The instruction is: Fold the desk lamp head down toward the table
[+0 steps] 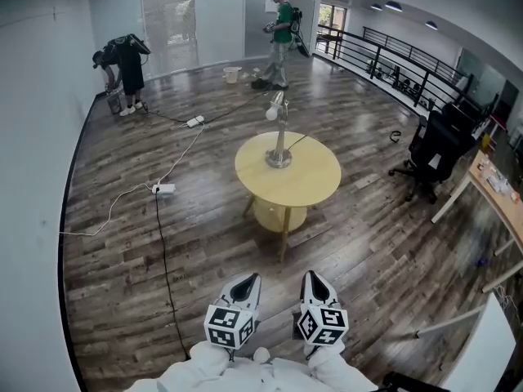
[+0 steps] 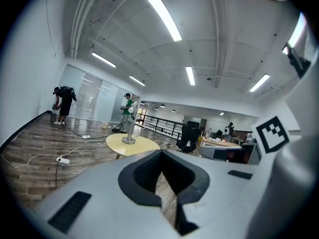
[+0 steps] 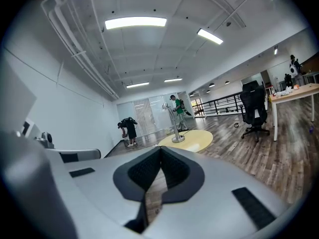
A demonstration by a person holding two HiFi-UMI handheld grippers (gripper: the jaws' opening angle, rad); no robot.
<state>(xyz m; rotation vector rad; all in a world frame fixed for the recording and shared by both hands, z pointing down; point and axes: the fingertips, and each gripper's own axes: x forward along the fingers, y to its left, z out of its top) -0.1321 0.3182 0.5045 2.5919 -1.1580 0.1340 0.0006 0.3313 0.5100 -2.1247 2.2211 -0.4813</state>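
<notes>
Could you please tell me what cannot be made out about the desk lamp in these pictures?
Desk lamp joints: too small in every view.
Lamp head, left gripper view: merges with the person in green behind it.
Lamp cord, head view: too thin to follow past the round table.

A round yellow table [image 1: 309, 184] on the wood floor [image 1: 122, 243] carries a desk lamp [image 1: 279, 159].

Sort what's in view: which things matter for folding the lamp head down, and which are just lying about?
For the job: lamp, head, table, left claw and right claw, both shut and empty.

Just about: chair, power strip, desk, bucket, person in black, person in green.
</notes>
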